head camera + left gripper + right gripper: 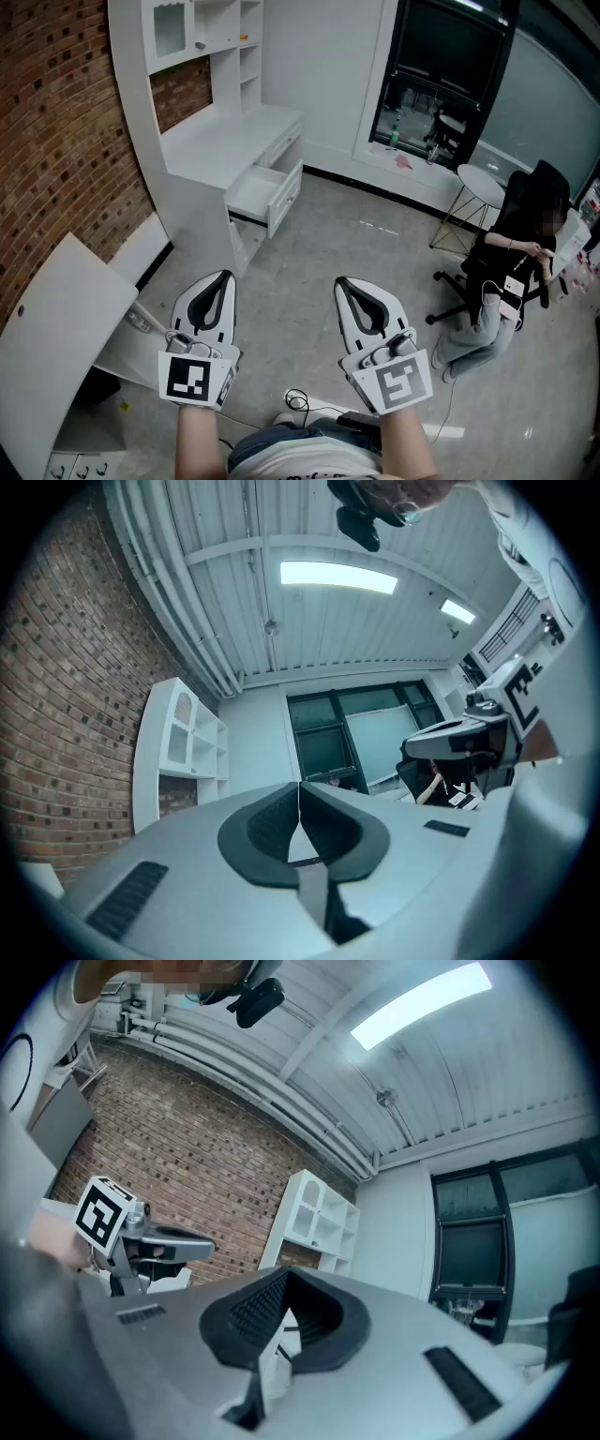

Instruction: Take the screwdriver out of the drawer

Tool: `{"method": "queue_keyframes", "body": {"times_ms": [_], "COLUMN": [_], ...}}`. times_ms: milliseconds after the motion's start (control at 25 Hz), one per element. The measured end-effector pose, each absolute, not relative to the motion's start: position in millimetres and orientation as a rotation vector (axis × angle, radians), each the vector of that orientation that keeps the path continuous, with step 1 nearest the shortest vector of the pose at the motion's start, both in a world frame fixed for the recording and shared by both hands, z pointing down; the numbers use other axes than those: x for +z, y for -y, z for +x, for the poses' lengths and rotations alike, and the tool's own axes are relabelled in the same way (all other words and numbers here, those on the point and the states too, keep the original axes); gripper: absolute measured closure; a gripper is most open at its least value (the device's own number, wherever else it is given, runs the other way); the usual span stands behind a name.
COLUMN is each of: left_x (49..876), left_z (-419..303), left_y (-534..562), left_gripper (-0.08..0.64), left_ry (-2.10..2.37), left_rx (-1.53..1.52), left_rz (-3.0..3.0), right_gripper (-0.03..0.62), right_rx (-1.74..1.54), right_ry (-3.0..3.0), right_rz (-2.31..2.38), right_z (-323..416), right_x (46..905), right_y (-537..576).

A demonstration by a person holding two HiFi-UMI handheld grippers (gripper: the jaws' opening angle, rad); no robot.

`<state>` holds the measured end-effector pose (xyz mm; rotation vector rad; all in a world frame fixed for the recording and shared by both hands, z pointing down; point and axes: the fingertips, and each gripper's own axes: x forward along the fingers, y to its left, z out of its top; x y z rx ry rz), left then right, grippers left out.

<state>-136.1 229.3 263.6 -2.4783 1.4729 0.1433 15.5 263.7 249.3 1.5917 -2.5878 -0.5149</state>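
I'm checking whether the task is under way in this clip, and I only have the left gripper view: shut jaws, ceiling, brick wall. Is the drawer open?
Observer: Yes. In the head view the drawer of the white desk stands pulled out.
Operator: Can you see the screwdriver in it?
Observer: No. What shows of its inside looks plain white, and no screwdriver can be made out.
Operator: And the right hand-held gripper's jaws?
Observer: The right hand-held gripper is shut with nothing between its jaws. It is held over the floor beside the left hand-held gripper, and both are short of the drawer.
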Motion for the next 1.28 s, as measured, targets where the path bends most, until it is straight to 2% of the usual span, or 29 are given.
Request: {"method": "queue_keyframes", "body": {"times_ms": [160,360,680,1280], "left_x": [269,275,287,292], "left_z": [-145,-154,-153,-122], "left_y": [-221,-203,-153,92], "left_gripper": [0.545,0.545,0.543,0.543], "left_ry": [-1.482,-1.507,-1.54,-1.639], "left_rx": [0.14,0.171,0.167,0.062], "left_rz": [-2.487,-2.506,-2.518,-2.484], "right_gripper": [0.584,0.584,0.583,0.583], "right_rx": [-0.542,-0.412,-0.391,-0.318], "right_ry": [2.602,2.6,2.597,2.683], "right_rz": [1.593,1.624,1.633,1.561], "right_z": [8,13,25,64], "right_x": [252,268,275,287], "right_y": [-257,-243,-176,82]}}
